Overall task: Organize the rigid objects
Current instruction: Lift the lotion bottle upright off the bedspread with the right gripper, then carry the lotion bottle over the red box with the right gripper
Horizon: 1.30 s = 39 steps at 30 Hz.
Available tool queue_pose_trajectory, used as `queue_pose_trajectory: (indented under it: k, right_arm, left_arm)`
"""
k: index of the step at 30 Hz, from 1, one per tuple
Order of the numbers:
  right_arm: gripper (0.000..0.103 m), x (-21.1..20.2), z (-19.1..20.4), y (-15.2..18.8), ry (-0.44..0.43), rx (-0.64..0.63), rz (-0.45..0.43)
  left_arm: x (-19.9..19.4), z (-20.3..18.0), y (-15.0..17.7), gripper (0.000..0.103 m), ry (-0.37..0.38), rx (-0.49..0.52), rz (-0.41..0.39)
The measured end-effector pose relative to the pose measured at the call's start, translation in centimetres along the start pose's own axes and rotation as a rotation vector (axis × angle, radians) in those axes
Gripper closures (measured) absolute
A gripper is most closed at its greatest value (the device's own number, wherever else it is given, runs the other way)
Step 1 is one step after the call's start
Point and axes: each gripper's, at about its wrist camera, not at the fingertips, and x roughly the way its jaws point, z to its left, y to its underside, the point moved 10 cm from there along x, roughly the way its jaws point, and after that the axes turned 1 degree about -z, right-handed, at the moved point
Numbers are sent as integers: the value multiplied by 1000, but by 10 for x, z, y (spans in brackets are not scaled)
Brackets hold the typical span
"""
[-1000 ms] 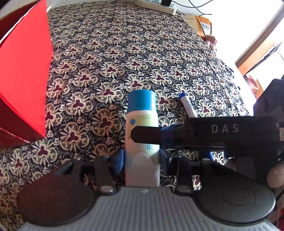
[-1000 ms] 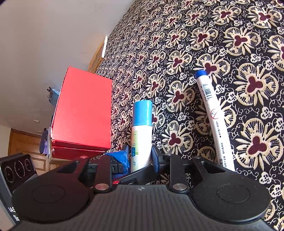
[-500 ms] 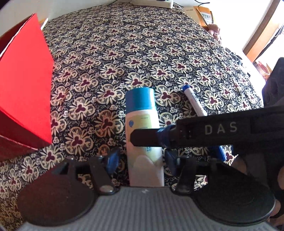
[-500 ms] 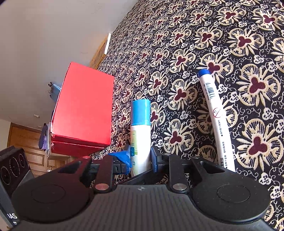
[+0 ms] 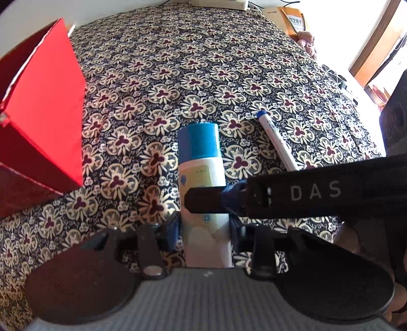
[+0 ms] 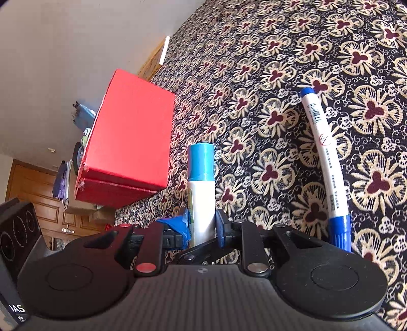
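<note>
A white bottle with a blue cap [image 5: 201, 157] sits between the blue pads of my left gripper [image 5: 204, 229], which is shut on its lower end. My right gripper [image 6: 203, 224] is shut on the same bottle [image 6: 202, 183] from the side. One of its black fingers [image 5: 203, 201] crosses the front of the bottle in the left wrist view. A white marker with blue ends [image 5: 276, 138] [image 6: 325, 155] lies on the flowered cloth just right of the bottle. A red box [image 5: 43, 109] [image 6: 129, 137] stands to the left.
The flowered cloth [image 5: 178, 63] covers the whole surface. A white power strip [image 5: 218, 3] and an orange booklet [image 5: 292, 21] lie at its far edge. Wooden doors and clutter [image 6: 38, 203] show beyond the red box.
Both views have drawn back a little, so the red box looks smaller and further off. Both grippers keep their hold on the bottle, and the marker has not moved.
</note>
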Motion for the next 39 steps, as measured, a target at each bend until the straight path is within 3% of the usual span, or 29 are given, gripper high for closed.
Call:
queue_pose_trajectory:
  k: [8, 17, 28, 39]
  right_arm:
    - [99, -1, 33, 25, -3, -36, 11]
    - [99, 6, 101, 24, -1, -110, -85]
    - [99, 27, 187, 7, -7, -183, -215]
    - [98, 45, 233, -9, -28, -223, -262]
  left_arm:
    - [-31, 1, 16, 68, 13, 18, -46]
    - [-84, 22, 6, 71, 38, 96, -164]
    - [-142, 75, -17, 72, 61, 159, -294]
    - [-174, 137, -33, 72, 87, 157, -348]
